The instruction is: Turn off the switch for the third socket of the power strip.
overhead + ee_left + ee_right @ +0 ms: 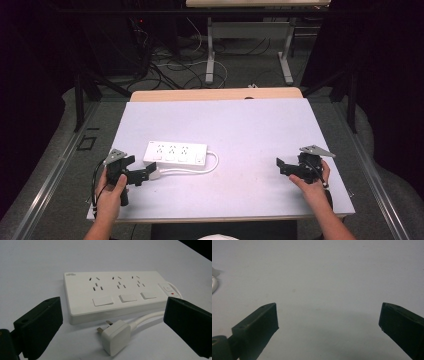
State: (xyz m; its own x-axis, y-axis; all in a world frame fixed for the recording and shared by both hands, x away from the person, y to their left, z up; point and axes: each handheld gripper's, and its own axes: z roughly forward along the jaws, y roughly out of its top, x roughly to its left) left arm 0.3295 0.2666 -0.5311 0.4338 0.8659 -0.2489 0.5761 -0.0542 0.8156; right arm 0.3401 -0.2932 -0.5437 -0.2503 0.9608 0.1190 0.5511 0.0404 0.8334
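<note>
A: Where does the plug sit right now?

B: The small white square plastic plug [116, 337] lies flat on the pale grey bench [250, 125], just in front of the long white plastic power strip [115, 292], near that strip's unswitched end. Its prongs point toward the strip's front edge but stop short of it. The round white cable [146, 317] runs from the plug along the strip's front side and loops back into the strip's far end.

A: And the grippers?

B: The left gripper [112, 322] hovers over the plug with its black fingers [40, 322] spread wide, one on each side, touching nothing. The right gripper [328, 322] rests well away from the strip, on the cable-loop side, fingers [257, 327] likewise parted over bare bench.

A: How would the plug handle?

B: I judge it light and rigid, with smooth glossy faces that may slip under hard pads. The stiff cable will likely tug back and twist it. The best hold looks to be across the two flat side faces of the body, behind the prongs, clear of the cable exit.

A: And the strip?

B: Heavier but free-standing, so it could slide if the plug is pressed in; the idle gripper could steady it.
</note>
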